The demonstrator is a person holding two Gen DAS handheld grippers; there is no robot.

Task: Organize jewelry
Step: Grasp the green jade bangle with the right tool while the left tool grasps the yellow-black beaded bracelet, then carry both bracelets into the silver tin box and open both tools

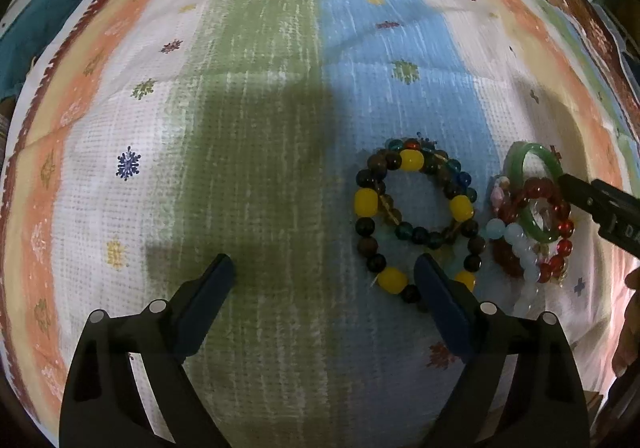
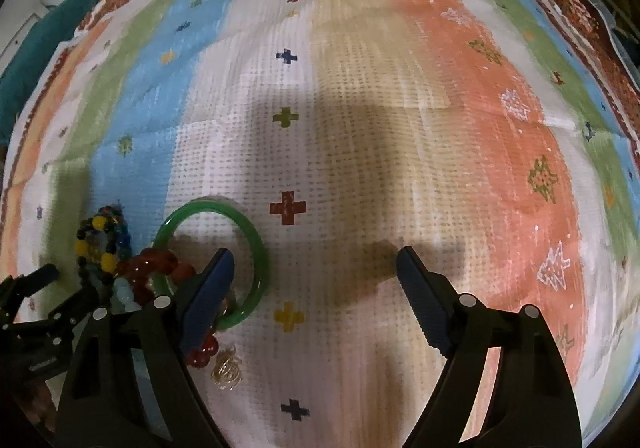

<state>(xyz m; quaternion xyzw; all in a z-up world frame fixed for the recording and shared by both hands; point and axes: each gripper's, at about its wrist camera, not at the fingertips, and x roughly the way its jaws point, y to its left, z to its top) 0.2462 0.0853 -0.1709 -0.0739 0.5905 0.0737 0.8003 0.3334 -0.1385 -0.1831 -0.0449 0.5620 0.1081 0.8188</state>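
On a striped, patterned cloth, a cluster of jewelry lies in one loose group.

- Left gripper: jaws spread wide, nothing between them; its right finger stands just beside the dark-and-yellow beaded bracelet.
- Dark-and-yellow beaded bracelet: large round beads in a ring, lying flat on the blue stripe, overlapping a teal-beaded strand.
- Green bangle: lying on the white stripe, partly over the red beaded bracelet.
- Pale blue beaded strand: touching the red beads.
- Gold-coloured wire piece: small, near the red beads; its type is hard to make out.
- Right gripper: jaws wide apart, holding nothing; its left finger sits over the bangle's ring, though contact cannot be judged from this view.
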